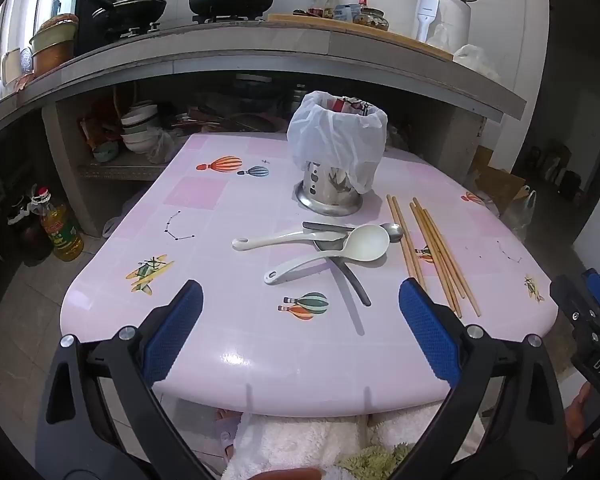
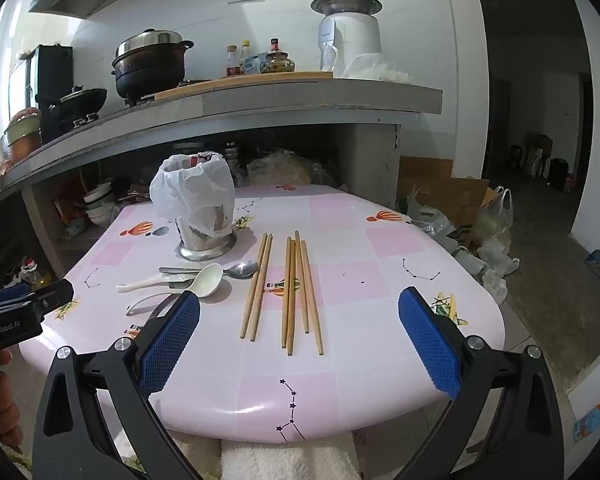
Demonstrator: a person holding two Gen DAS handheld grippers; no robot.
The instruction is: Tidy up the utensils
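Left tool (image 1: 300, 300) wide, empty, over near bench (image 1: 228, 344) edge. Right tool (image 2: 299, 312) wide, empty, above chopsticks (image 2: 288, 292). Spoons (image 1: 332, 244) piled left of chopsticks, just before bag-draped holder (image 1: 332, 160). Nothing between tools and utensils. Cluttered counter (image 1: 260, 46) behind.

On the pink surface (image 2: 400, 344) lie six wooden chopsticks (image 2: 296, 292): a pair of two (image 2: 258, 288) and, beside it, a group of four. Two white plastic spoons (image 1: 352, 246) lie crossed with the metal pieces. One metal spoon (image 2: 242, 269) shows its bowl; the dark metal handles (image 1: 354, 280) under the white spoons overlap, so their count cannot be told. One steel utensil holder (image 1: 332, 192) stands there, draped in one white plastic bag (image 1: 336, 136).
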